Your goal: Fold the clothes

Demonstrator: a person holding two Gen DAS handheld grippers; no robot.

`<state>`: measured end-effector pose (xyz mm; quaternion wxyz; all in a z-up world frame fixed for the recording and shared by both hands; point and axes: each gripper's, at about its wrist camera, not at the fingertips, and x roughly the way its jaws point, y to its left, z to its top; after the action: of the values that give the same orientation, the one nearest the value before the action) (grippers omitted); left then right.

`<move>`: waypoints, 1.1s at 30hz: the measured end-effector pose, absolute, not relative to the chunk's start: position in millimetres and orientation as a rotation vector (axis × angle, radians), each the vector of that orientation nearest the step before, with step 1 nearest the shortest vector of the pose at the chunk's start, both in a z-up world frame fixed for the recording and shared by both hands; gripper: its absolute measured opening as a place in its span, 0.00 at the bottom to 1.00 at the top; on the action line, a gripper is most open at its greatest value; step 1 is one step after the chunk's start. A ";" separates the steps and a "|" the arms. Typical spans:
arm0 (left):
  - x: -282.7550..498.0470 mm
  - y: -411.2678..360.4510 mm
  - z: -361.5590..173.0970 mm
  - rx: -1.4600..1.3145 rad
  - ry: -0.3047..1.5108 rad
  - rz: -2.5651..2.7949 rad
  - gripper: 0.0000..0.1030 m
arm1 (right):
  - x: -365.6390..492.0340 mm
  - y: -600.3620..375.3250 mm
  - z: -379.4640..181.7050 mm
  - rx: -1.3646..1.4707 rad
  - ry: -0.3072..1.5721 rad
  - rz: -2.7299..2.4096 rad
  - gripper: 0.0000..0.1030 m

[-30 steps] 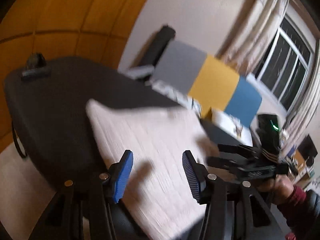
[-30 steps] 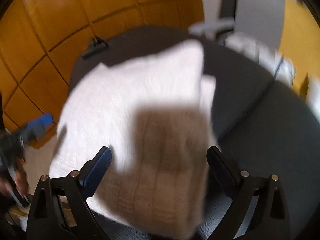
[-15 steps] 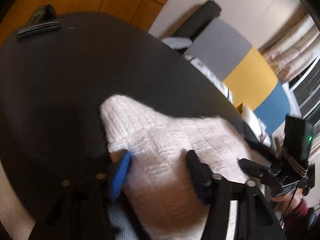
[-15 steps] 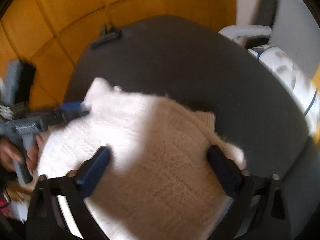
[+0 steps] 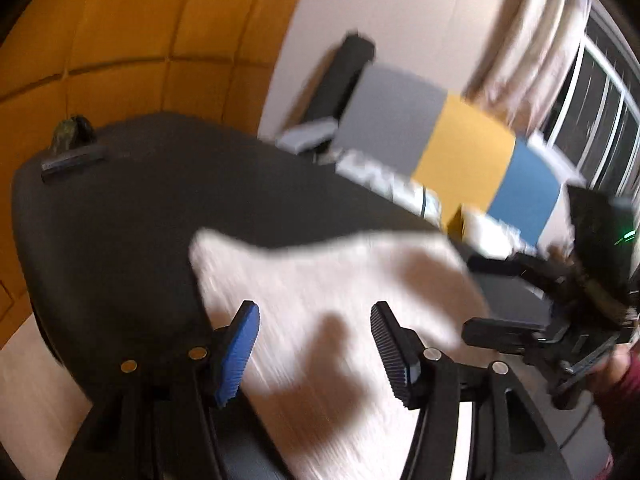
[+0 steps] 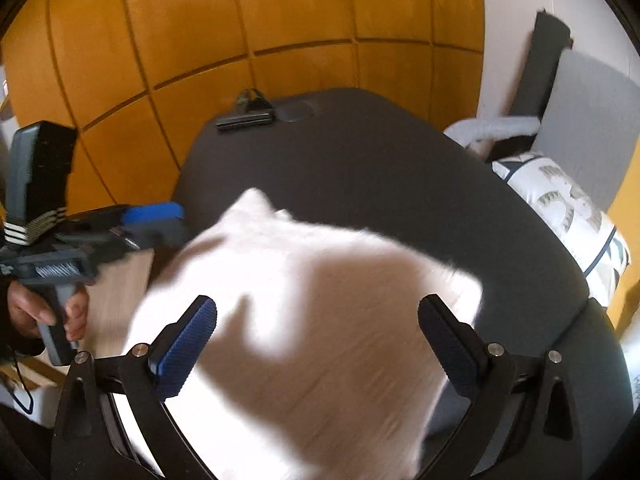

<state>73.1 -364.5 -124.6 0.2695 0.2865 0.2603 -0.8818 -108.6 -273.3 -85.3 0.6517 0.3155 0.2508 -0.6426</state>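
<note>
A white knit sweater (image 5: 340, 280) (image 6: 320, 272) lies bunched on the dark grey table (image 5: 120, 220) (image 6: 380, 160), blurred by motion. My left gripper (image 5: 314, 312) hovers over its near-left part. Its jaws are closing but still stand wide, and the cloth lies below them, not pinched. My right gripper (image 6: 316, 304) hangs open over the sweater's near-right part with nothing gripped. The left wrist view shows the right gripper (image 5: 480, 296) at the sweater's right edge. The right wrist view shows the left gripper (image 6: 168, 224) at its left edge, held by a hand (image 6: 28, 308).
A black clip (image 5: 72, 156) (image 6: 246, 118) sits at the table's far corner. Behind the table stand orange wall panels (image 6: 280, 20), a chair with grey, yellow and blue panels (image 5: 460, 148), and a patterned cushion (image 6: 560, 208). A window (image 5: 600, 112) is at the right.
Half a second ago both grippers were low and close over the sweater. Both have since drawn back from it, still wide, and the sweater stays on the table.
</note>
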 end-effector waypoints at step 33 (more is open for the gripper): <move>122.2 -277.1 -60.3 0.637 0.533 -2.130 0.76 | -53.8 -165.4 -93.8 0.818 0.327 -1.855 1.00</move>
<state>122.2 -277.1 -60.3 0.4148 0.2533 0.2120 -0.8478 -53.8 -165.4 -93.8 0.5176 0.3407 0.1364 -0.7729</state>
